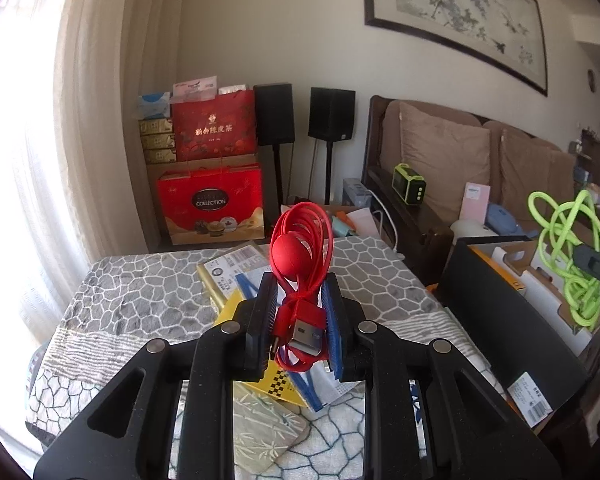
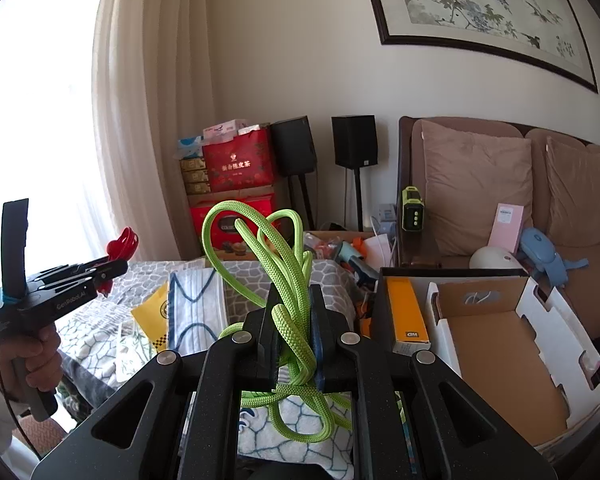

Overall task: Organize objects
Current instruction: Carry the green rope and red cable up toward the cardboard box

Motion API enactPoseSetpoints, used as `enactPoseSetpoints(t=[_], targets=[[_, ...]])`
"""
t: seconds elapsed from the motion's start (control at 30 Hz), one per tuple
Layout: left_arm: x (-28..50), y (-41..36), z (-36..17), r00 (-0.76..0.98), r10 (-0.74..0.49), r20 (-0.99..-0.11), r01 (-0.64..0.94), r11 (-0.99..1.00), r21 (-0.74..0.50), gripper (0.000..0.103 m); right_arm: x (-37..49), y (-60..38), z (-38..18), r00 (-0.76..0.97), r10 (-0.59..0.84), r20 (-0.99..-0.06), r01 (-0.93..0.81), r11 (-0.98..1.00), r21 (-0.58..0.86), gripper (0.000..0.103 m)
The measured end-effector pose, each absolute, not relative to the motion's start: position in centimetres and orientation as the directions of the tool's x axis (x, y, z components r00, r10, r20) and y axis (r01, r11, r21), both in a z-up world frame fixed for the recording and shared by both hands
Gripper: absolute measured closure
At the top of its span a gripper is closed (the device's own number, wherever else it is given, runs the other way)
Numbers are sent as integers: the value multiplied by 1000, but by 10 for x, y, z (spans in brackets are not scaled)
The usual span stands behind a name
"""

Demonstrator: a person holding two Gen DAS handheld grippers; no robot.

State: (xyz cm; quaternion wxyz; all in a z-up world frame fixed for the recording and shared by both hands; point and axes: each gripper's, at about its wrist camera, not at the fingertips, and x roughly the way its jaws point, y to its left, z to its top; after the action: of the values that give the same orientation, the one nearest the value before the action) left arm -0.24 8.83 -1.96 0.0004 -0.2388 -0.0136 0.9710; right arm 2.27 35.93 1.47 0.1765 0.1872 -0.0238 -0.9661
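Observation:
My left gripper (image 1: 299, 280) is shut on a coiled red USB cable (image 1: 300, 240) and holds it above the grey patterned table (image 1: 140, 280). It also shows in the right wrist view (image 2: 112, 270) at the left, with the red cable (image 2: 124, 242) sticking out. My right gripper (image 2: 294, 294) is shut on a bundled lime green cord (image 2: 268, 248), held up beside the open cardboard box (image 2: 500, 344). The green cord (image 1: 572, 248) also hangs at the right of the left wrist view, over the box (image 1: 540, 276).
Papers, a yellow packet (image 2: 152, 316) and a striped white cloth (image 2: 196, 304) lie on the table. An orange package (image 2: 406, 312) stands in the box. Red gift boxes (image 1: 212, 204), speakers and a sofa (image 2: 500, 184) stand behind.

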Motion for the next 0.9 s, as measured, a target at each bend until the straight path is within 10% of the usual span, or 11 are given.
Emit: enactPoseSetpoints(t=[0.9], targets=[[-7, 122, -9, -899, 32, -436, -39, -999, 7, 82, 22, 381, 19, -890, -296, -348, 268, -955, 127, 92]])
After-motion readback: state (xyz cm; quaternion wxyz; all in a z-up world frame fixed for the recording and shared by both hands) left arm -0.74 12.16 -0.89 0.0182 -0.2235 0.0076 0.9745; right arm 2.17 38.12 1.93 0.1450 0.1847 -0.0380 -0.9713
